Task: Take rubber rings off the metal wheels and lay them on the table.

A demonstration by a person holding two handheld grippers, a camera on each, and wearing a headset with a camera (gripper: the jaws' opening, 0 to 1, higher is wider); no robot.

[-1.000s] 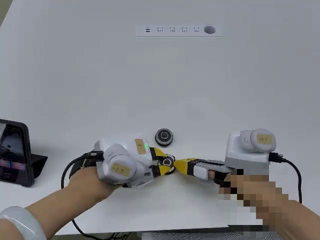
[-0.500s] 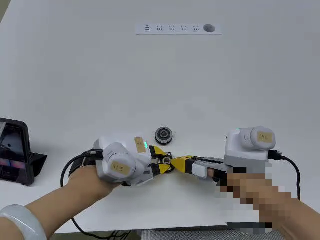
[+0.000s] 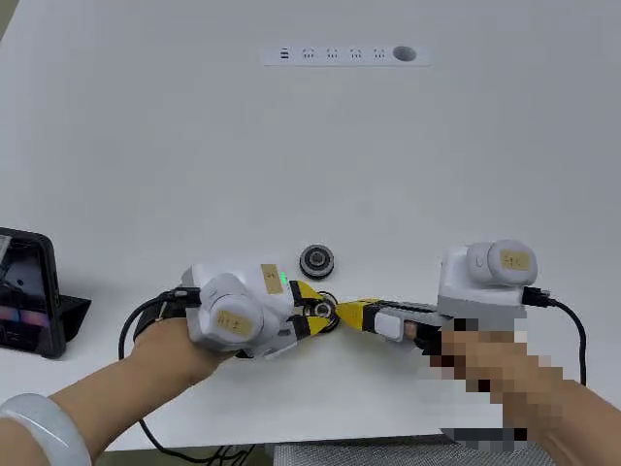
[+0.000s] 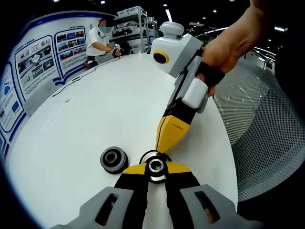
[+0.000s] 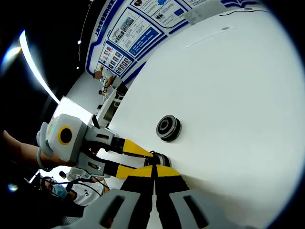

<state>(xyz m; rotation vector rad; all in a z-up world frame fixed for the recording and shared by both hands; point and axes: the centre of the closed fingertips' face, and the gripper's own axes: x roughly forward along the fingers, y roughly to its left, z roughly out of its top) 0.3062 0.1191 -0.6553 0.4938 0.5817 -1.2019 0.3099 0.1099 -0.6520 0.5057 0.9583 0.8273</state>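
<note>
Exhibition-like lab: wall posters [image 4: 35, 62], storage shelves [image 4: 138, 21], white workbench [image 3: 310, 146].

Your tabletop [image 3: 194, 146] is plain white. Far edge: a white power strip [image 3: 344, 55] lying flat. Left edge: a dark tablet [image 3: 27, 306], propped on a stand. Near the middle, one loose wheel [image 3: 317, 260] lies flat (black ring on it). A black cable [image 3: 131, 335] loops at the near edge.

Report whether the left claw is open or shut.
Shut: in the left gripper view the left claw has both yellow-tipped jaws pressed against the metal wheel between them.
</note>
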